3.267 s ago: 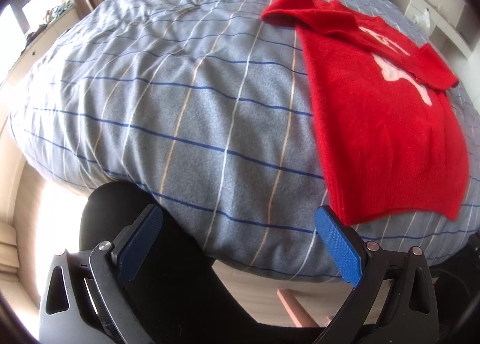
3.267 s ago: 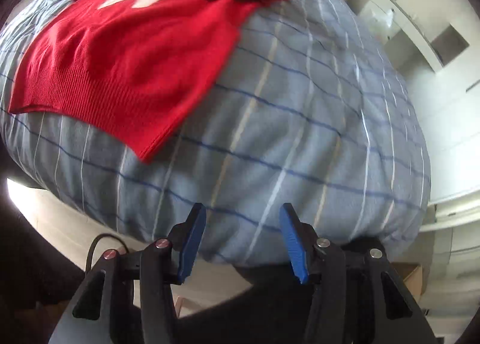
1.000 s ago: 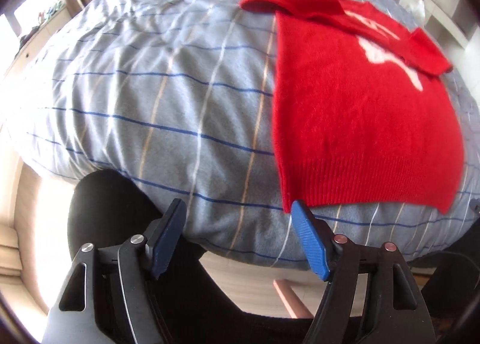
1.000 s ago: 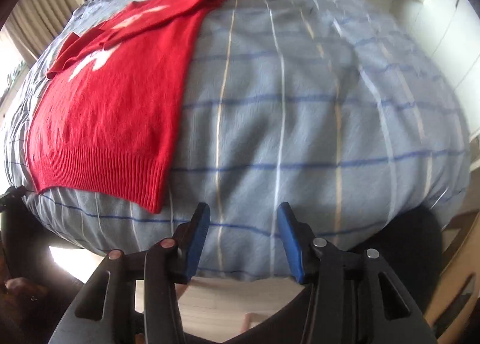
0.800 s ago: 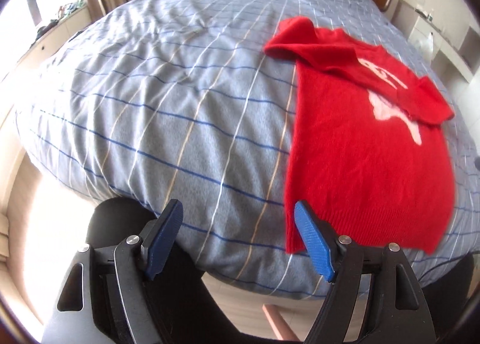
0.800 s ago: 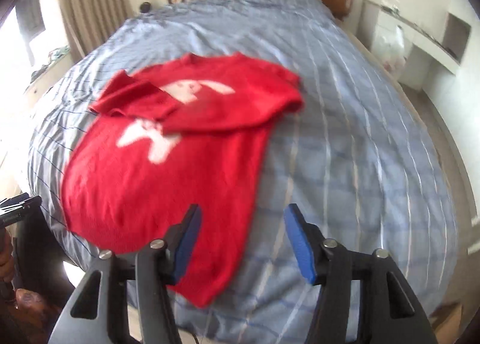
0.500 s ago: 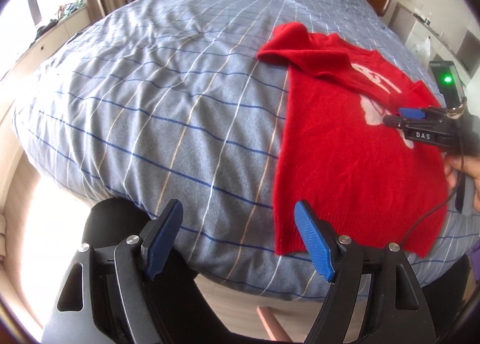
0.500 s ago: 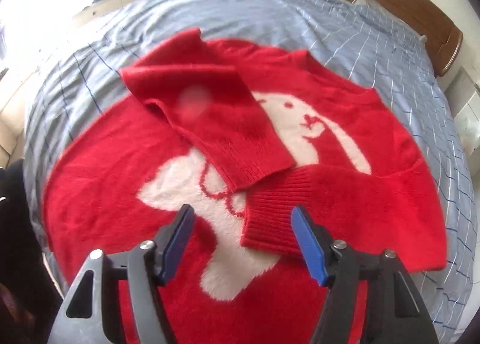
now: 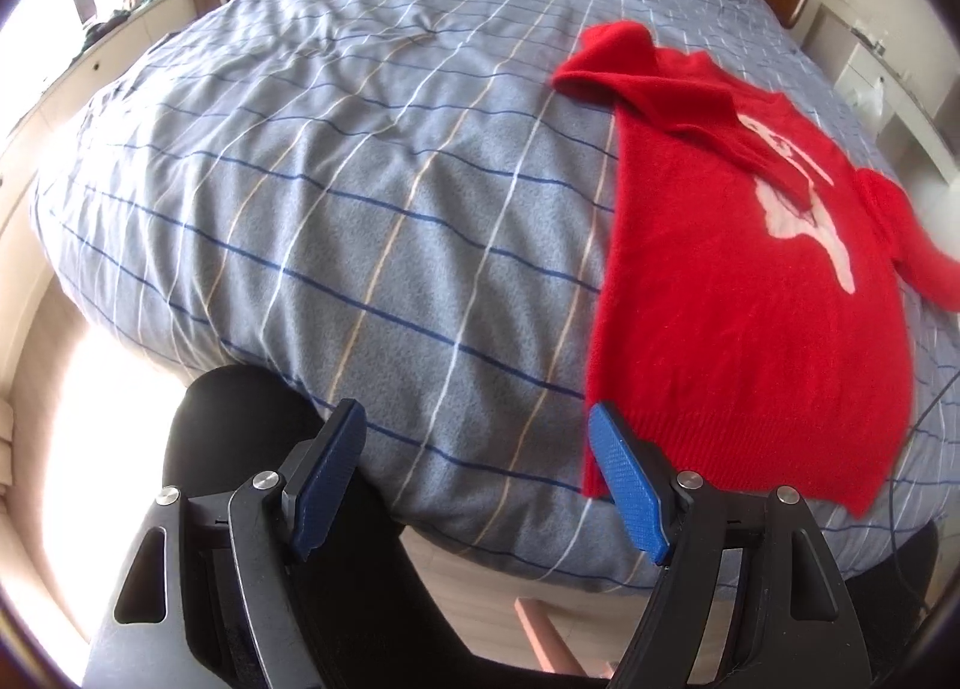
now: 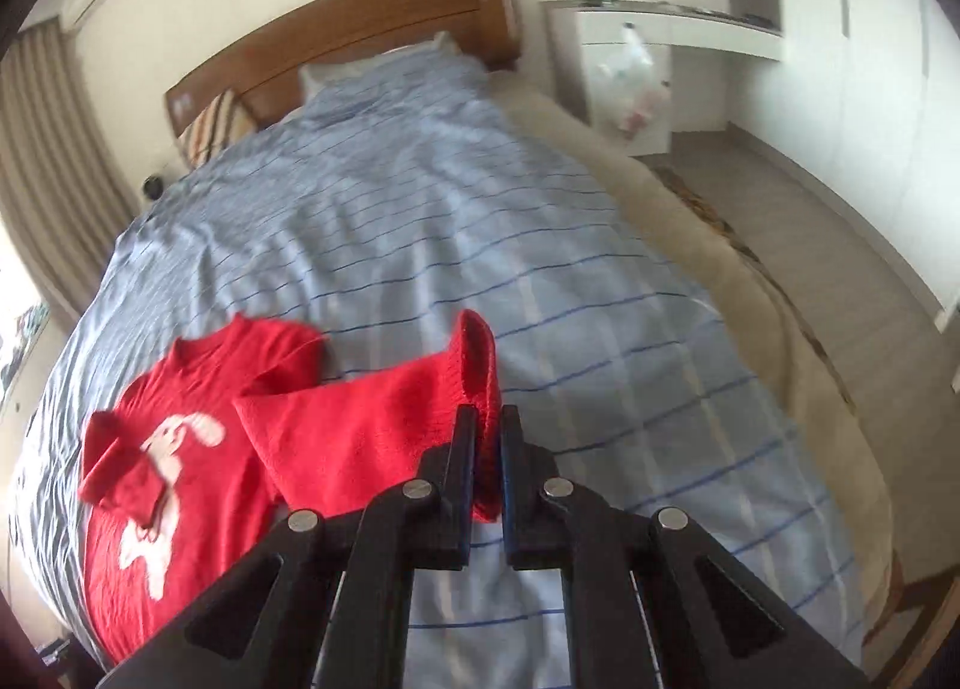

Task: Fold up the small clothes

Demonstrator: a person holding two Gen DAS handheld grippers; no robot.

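Right gripper [image 10: 487, 419] pinching fuzzy red knit sleeve [image 10: 372, 419].

We see a sweater [image 9: 744, 329] lying on the bed [image 9: 360, 179] at the right of the left wrist frame, its hem nearest us. In the right wrist frame, its sleeve [image 10: 384, 425] stretches from lower left toward centre, the headboard [image 10: 360, 35] at the top and a cabinet [image 10: 630, 71] upper right.
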